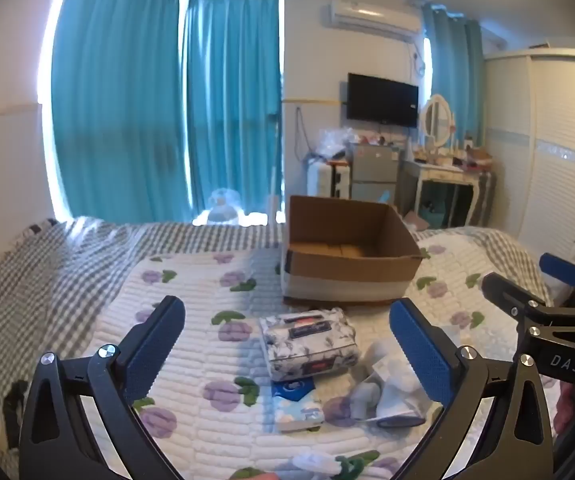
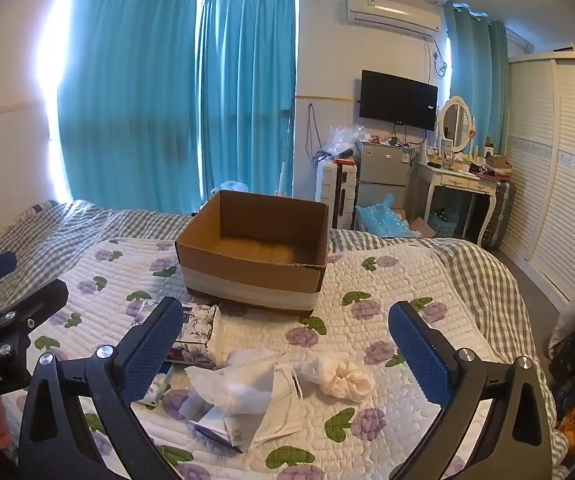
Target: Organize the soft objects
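Observation:
An open, empty cardboard box (image 1: 347, 256) (image 2: 255, 256) stands on the flowered quilt (image 1: 191, 364) (image 2: 407, 280). In front of it lie a floral tissue pack (image 1: 311, 342) (image 2: 197, 334), a smaller blue-white tissue pack (image 1: 297, 402), white face masks (image 2: 255, 396) (image 1: 387, 392) and a cream scrunchie (image 2: 339, 376). My left gripper (image 1: 287, 344) is open above the floral pack. My right gripper (image 2: 287, 344) is open above the masks and scrunchie. Both are empty. Each gripper shows at the edge of the other's view.
The bed has a grey checked sheet (image 1: 27, 272) under the quilt. Teal curtains (image 2: 175, 92) hang behind. A fridge (image 2: 383, 172), dressing table (image 2: 459, 184) and white wardrobe (image 2: 559, 160) stand at the far right, beyond the bed.

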`<state>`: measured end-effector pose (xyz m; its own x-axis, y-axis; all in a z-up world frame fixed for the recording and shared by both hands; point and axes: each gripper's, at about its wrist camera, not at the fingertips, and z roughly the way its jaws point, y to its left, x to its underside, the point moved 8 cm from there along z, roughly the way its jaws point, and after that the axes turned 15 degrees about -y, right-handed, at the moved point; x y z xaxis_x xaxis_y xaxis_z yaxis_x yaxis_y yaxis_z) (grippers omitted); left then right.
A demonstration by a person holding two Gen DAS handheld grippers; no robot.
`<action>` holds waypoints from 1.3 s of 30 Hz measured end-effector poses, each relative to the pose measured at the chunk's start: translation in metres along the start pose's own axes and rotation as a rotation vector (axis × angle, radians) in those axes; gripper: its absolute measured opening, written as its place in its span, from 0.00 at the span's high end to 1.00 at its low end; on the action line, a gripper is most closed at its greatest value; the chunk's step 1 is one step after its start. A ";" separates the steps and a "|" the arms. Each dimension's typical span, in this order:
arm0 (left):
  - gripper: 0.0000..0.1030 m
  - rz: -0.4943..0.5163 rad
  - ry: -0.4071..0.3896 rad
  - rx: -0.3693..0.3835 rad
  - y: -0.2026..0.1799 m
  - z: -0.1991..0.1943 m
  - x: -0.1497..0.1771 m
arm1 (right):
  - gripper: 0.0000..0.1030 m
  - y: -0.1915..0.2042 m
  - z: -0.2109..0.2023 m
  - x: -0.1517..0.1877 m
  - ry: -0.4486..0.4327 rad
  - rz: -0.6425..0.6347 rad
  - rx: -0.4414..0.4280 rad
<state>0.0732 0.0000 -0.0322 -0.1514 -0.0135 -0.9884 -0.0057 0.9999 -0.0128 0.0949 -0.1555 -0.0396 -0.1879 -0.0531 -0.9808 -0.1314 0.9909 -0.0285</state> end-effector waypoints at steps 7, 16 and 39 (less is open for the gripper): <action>0.00 0.001 0.002 0.008 -0.002 0.000 0.001 | 0.00 -0.001 0.001 0.000 0.001 -0.007 0.000; 0.00 0.005 0.001 0.004 -0.005 -0.003 0.001 | 0.00 0.002 0.000 0.005 0.006 -0.011 0.000; 0.00 0.003 0.008 -0.002 -0.001 -0.001 0.002 | 0.00 0.001 0.004 0.007 0.018 -0.016 0.001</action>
<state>0.0715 -0.0008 -0.0341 -0.1595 -0.0109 -0.9871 -0.0075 0.9999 -0.0099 0.0969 -0.1546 -0.0471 -0.2032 -0.0710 -0.9766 -0.1335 0.9901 -0.0442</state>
